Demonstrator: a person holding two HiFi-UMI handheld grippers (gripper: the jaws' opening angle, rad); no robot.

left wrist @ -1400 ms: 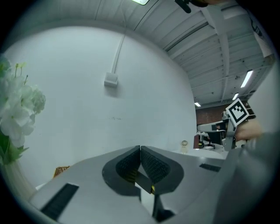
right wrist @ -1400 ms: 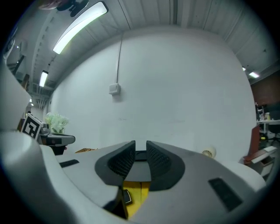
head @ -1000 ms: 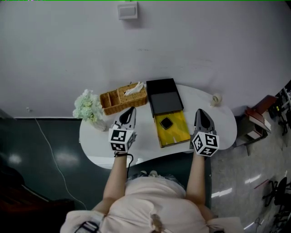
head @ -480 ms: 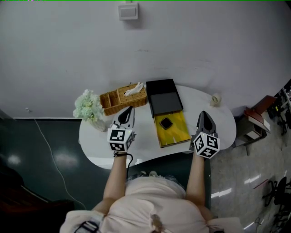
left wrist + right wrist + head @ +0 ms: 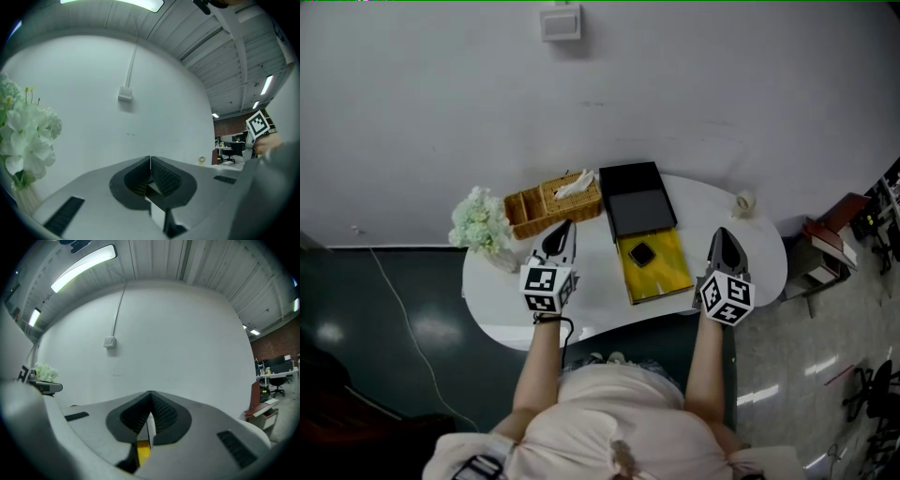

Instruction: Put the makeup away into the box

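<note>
In the head view a black box point(image 5: 639, 212) with its lid raised at the back stands on the white round table point(image 5: 591, 298). In front of it lies a yellow mat point(image 5: 661, 277) with a small black makeup compact point(image 5: 642, 252) on it. My left gripper point(image 5: 561, 234) is held over the table's left half, my right gripper point(image 5: 720, 238) over its right half; both flank the mat. Each gripper view shows its jaws meeting at the tips with nothing between them: left gripper point(image 5: 150, 158), right gripper point(image 5: 150, 405).
A wicker basket point(image 5: 551, 203) with tissues stands behind the left gripper, and a vase of white flowers point(image 5: 480, 225) at the table's left edge. A small round object point(image 5: 744, 202) sits at the far right rim. A white wall runs behind.
The right gripper's jaws have gone from slightly apart to shut. Both gripper views have tilted up a little; the grippers barely shifted in the head view.
</note>
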